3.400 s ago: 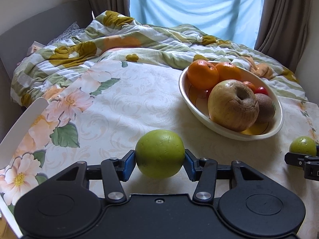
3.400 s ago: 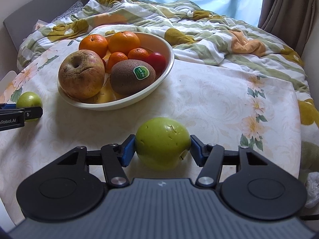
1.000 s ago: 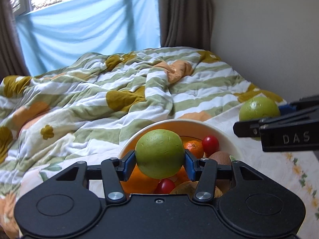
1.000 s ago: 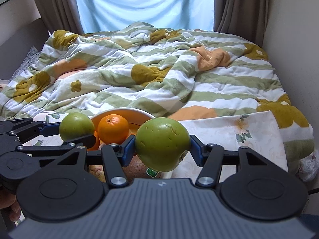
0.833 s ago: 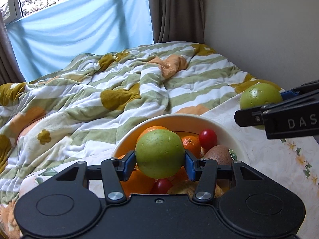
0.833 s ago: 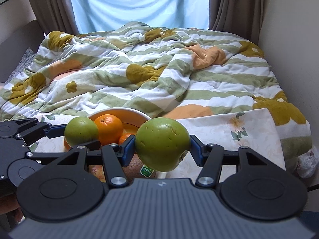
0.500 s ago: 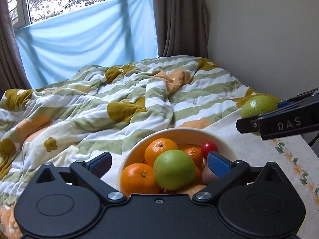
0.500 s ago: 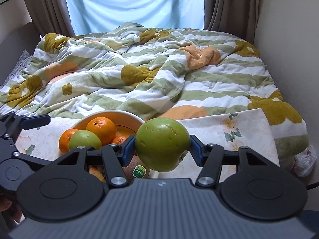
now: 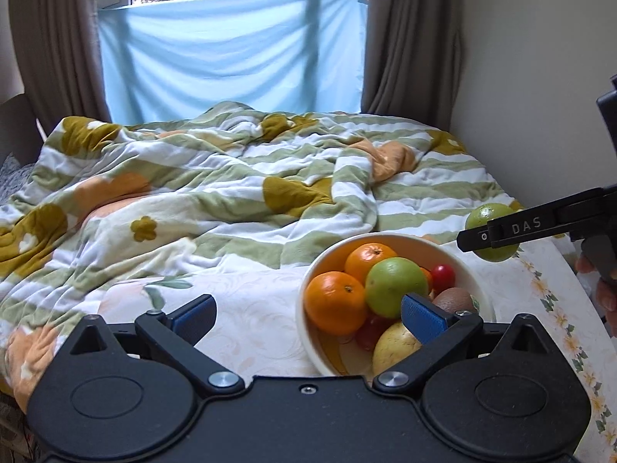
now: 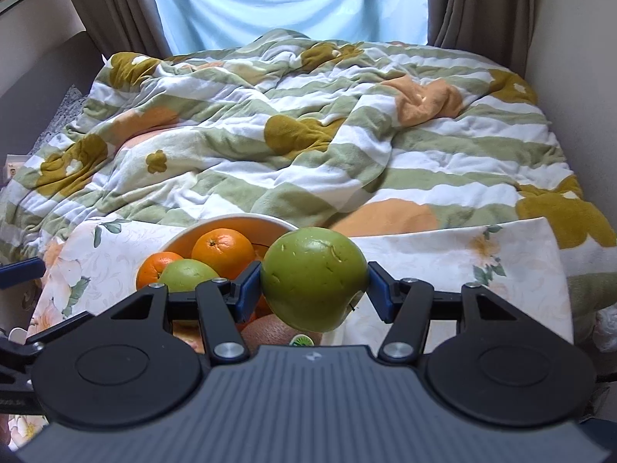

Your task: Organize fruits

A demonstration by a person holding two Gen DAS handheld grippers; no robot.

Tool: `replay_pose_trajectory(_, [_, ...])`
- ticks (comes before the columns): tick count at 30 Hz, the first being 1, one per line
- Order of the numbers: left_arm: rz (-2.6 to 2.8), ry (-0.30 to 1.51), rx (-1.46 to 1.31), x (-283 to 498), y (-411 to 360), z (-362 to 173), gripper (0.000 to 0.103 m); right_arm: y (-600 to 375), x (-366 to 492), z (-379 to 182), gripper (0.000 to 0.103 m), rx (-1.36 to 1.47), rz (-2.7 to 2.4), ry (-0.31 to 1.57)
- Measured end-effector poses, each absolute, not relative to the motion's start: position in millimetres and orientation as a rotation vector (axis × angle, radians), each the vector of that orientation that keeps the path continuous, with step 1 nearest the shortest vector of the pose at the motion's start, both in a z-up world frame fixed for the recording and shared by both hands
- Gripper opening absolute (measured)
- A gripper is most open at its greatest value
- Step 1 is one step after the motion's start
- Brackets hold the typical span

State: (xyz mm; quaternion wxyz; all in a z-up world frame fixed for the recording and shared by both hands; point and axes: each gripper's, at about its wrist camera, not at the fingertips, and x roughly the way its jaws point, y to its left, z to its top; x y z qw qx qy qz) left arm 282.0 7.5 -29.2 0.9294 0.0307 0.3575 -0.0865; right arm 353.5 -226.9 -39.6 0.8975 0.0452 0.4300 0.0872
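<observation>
The left gripper (image 9: 306, 314) hangs level above the near-left rim of the fruit bowl (image 9: 308, 320), its blue pads spread wide with nothing between them. The right gripper (image 10: 313, 282) is raised over the bowl's right side, clamped on a green apple (image 10: 314, 277) with small nicks in its skin. In the bowl a second green fruit (image 9: 395, 286) sits on top, touching two oranges (image 9: 334, 303), with a cherry tomato (image 9: 443, 273) and a kiwi (image 9: 455, 300) just beside it. The bowl stands on a desk under a floral cloth (image 9: 246, 308); bare cloth lies to the bowl's left, and a striped duvet (image 9: 216, 193) bunches against the far edge. The right gripper's side reads "DAS".
</observation>
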Motion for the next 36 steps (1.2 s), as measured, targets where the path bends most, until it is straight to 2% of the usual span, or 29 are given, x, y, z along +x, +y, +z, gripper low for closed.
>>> replay_pose_trajectory(23, [-0.106,0.752,0.019,274.4,33.4,-40.4,0.103,-201.4,402.4,-77.6,0.074,0.079,0.239,0.901])
replay_pose_trajectory(25, [-0.118,0.757,0.02,274.3,33.7,-41.6,0.103,-200.1,401.9,-75.2,0.083,0.09,0.254,0.869])
replay_pose_trajectory(27, [-0.132,0.76,0.017,273.0,32.6,-42.6,0.103,-198.6,400.4,-70.6,0.103,0.086,0.232,0.837])
replay_pose_trajectory(36, [-0.138,0.713,0.03,245.8,26.5,-23.4,0.103,-208.5,372.8,-47.0,0.103,0.095,0.17,0.774])
